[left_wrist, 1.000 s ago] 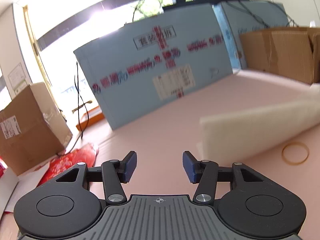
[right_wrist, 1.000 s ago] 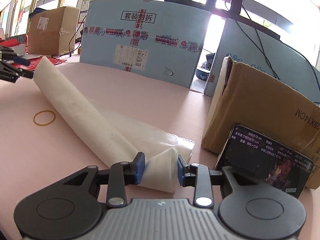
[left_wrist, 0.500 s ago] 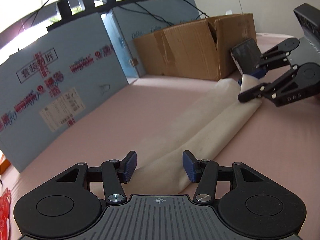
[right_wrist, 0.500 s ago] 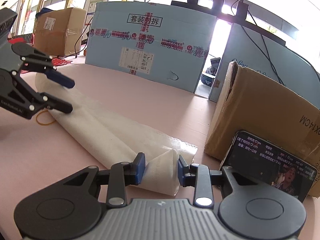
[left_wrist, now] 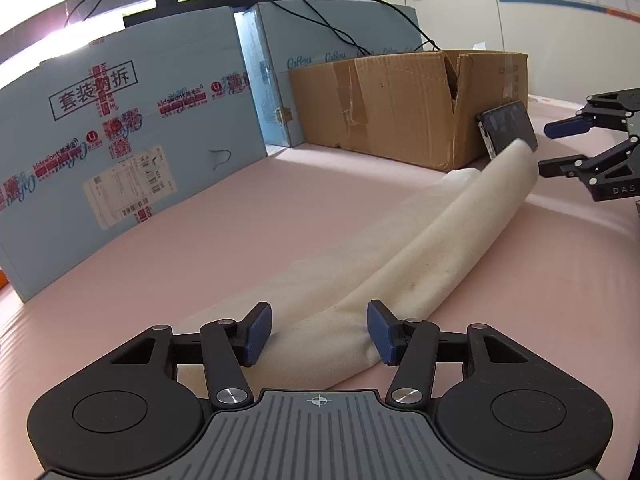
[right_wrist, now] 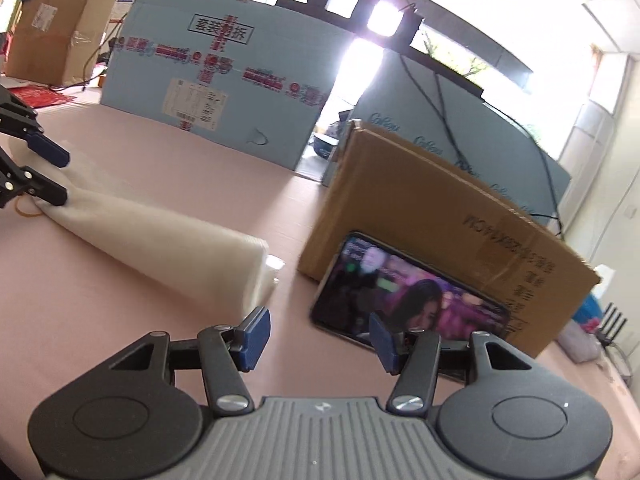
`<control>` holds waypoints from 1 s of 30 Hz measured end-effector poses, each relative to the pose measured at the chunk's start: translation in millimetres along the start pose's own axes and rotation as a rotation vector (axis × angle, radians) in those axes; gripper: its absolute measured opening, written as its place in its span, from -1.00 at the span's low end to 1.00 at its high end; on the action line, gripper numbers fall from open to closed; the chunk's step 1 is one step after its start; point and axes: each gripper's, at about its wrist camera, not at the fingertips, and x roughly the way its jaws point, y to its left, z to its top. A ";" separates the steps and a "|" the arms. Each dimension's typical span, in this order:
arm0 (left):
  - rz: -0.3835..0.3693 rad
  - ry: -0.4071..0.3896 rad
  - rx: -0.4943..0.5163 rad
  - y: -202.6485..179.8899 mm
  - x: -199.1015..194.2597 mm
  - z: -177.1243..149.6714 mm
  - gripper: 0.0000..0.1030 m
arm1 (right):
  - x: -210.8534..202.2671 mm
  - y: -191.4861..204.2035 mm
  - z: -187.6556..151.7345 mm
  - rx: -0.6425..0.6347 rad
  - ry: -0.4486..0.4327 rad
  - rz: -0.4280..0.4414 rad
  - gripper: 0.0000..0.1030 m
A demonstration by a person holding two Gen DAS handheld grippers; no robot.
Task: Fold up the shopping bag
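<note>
Both jaws wide: left hand-held gripper (left_wrist: 319, 334) straddles the bag (left_wrist: 420, 256); right hand-held gripper (right_wrist: 319, 340) empty.

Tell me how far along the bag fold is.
Done: the shopping bag is gathered into a long roll. In hand: the open left gripper straddles its near end; the right gripper is open, beside the far end. Left: folding the roll shorter.
</note>
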 end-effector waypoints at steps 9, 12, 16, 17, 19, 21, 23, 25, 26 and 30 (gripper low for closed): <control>-0.038 0.014 -0.092 16.2 4.6 -0.1 0.29 | -17.0 64.0 0.6 -0.571 -0.134 0.152 0.08; -0.054 0.018 -0.118 20.2 5.3 -0.6 0.31 | -5.8 85.2 -0.5 -0.812 -0.137 0.213 -0.20; -0.074 0.024 -0.155 26.4 7.3 -1.8 0.35 | 5.9 109.6 4.0 -1.090 -0.153 0.254 -0.41; -0.079 0.026 -0.166 28.1 7.9 -2.1 0.36 | 9.9 117.1 4.8 -1.178 -0.162 0.249 -0.41; -0.081 0.027 -0.177 30.0 8.3 -2.5 0.41 | 16.6 128.5 7.0 -1.279 -0.166 0.249 -0.53; -0.083 0.019 -0.174 30.0 6.4 -2.3 0.42 | 24.6 134.2 10.1 -1.331 -0.156 0.268 -0.67; -0.086 -0.015 -0.137 25.7 0.4 -0.9 0.42 | 28.4 132.2 15.6 -1.300 -0.140 0.302 -0.77; -0.102 -0.080 -0.038 14.6 -10.4 1.6 0.42 | 29.6 126.3 24.9 -1.224 -0.129 0.348 -0.77; -0.113 -0.114 0.027 7.2 -16.0 3.3 0.42 | 29.3 122.7 30.0 -1.175 -0.125 0.372 -0.77; -0.123 -0.150 0.248 -24.3 -20.2 9.9 0.42 | 27.0 111.5 41.5 -1.039 -0.118 0.438 -0.78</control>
